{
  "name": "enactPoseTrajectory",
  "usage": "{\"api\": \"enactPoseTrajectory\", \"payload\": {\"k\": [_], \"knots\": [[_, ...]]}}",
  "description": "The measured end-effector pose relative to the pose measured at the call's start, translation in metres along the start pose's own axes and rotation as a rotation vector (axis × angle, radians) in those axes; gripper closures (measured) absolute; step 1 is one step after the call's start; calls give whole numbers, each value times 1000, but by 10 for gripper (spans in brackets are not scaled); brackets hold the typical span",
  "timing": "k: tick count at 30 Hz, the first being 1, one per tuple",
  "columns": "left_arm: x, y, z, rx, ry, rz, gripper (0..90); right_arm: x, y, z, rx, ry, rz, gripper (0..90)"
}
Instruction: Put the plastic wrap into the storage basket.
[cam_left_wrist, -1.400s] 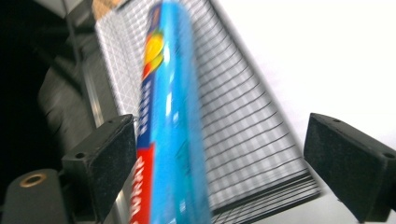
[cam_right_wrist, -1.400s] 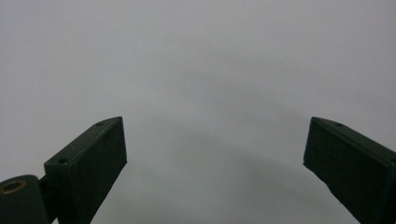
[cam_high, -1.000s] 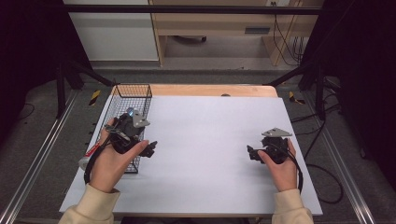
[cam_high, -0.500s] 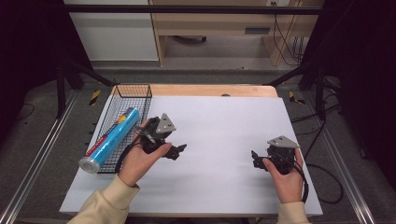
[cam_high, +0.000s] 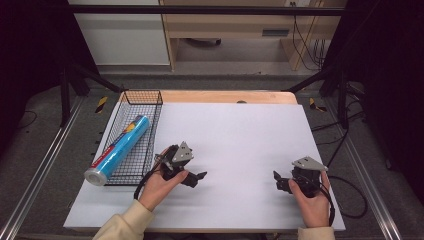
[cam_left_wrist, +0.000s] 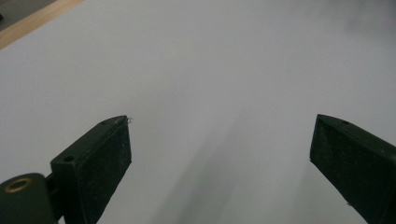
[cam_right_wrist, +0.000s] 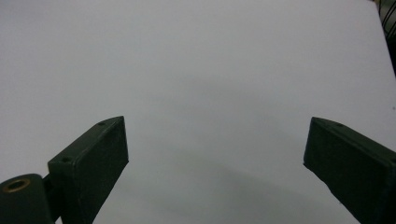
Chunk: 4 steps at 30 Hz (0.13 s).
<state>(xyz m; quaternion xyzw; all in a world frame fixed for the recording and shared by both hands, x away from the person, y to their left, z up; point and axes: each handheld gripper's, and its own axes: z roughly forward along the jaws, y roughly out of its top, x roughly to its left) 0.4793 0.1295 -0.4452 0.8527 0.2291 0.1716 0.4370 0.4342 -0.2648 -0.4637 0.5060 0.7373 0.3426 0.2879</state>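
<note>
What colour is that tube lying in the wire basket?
The tube is mainly light blue, with red and yellow markings and a silvery end cap. The high view shows it best.

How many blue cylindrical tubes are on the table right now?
1. The blue cylindrical tube lies slanted in the black wire basket at the table's left, its grey-capped near end overhanging the basket's rim.

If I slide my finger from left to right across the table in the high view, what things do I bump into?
Blue roll lying in the black wire basket → left tongs, open → right tongs, open, both over the white tabletop.
</note>
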Motion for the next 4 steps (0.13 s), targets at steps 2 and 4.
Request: {"api": "enactPoseTrajectory", "payload": {"k": [2,4], "knots": [[-6,-6,-3,-34,-5,5,62,-2,-4,1,-22,-3,1,68],[-12,-12,-5,-43,9,31,58,-5,-6,2,-54,-19,1,68]]}}
